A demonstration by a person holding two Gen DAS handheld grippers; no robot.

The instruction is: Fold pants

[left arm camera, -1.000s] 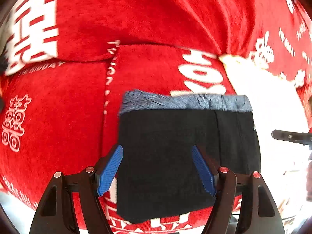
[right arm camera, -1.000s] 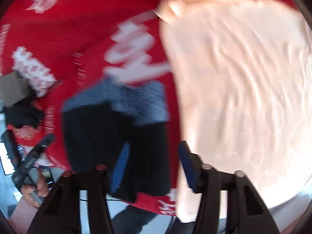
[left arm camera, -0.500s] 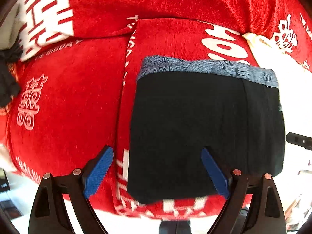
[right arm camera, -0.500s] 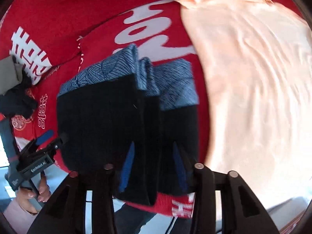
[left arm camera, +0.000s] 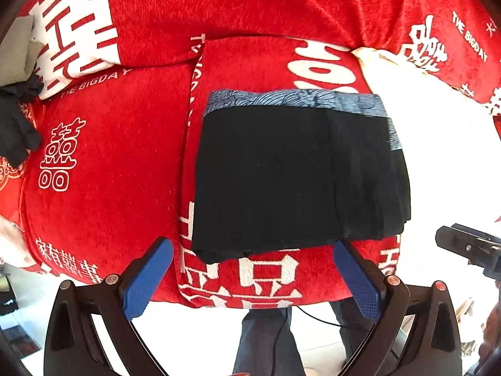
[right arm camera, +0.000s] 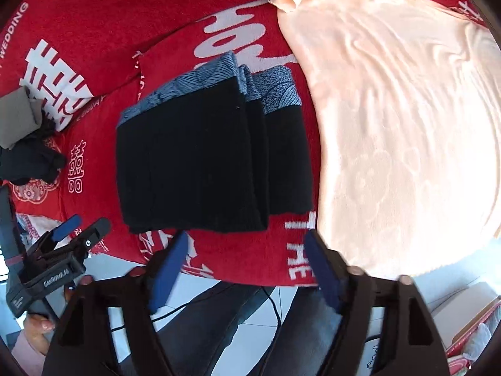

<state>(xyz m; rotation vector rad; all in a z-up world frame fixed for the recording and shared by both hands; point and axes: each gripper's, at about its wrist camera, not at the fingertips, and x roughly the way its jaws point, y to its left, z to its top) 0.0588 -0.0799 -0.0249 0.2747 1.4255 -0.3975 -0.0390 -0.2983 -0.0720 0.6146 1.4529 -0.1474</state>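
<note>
A: Start with the big picture. What are you working over?

B: Your table is covered by a red blanket with white lettering. A pale peach cloth lies just right of the work. The pants sit near the front middle of the blanket as a compact black rectangle, grey patterned waistband along the far edge.

A: How far along would you call it?

B: Nearly finished, by my reading. The layers are stacked, though in the right wrist view the right-hand layers step out unevenly. You might square that side; otherwise nothing is left.

A: And your jaws?

B: Both are opening and hold nothing. Your left gripper straddles the pants' near edge from above, pads clear of the cloth. Your right gripper hangs over the blanket's front edge, empty too.

A: Room to move?

B: Open floor lies past the front edge. A dark bundle and a grey cloth sit well off to the left.
</note>
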